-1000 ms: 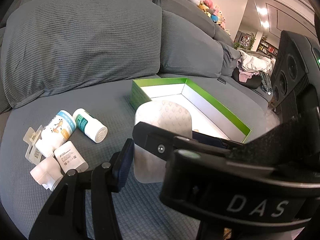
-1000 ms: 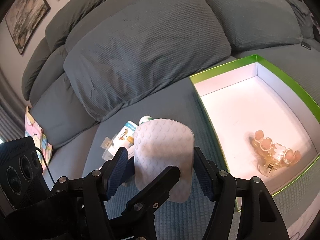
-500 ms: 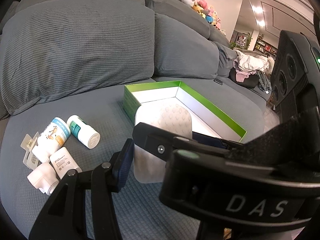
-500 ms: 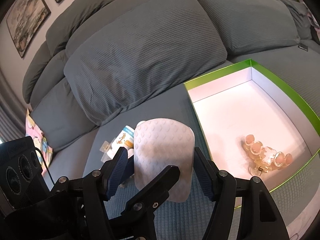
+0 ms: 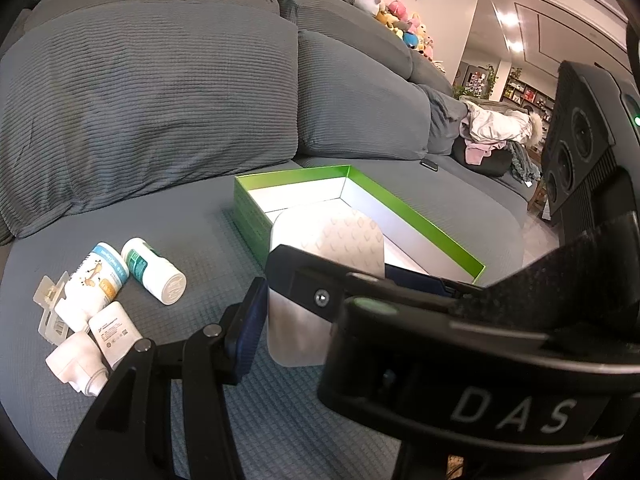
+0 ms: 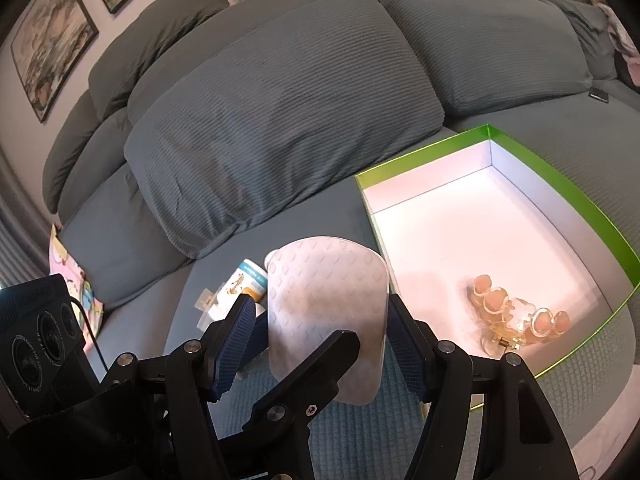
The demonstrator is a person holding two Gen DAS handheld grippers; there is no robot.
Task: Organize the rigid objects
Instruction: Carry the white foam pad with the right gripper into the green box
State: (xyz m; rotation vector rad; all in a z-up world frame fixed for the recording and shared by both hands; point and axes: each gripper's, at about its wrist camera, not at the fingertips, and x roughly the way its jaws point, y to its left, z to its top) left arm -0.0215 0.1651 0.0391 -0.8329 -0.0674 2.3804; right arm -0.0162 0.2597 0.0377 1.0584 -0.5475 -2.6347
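"DAS" on hand-held gripper [image 5: 320,288]

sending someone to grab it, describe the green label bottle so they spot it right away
On the grey sofa seat, left of the green box, lies a cluster of small white containers. The green label bottle is the one nearest the box, on its side, its flat white cap toward the viewer.
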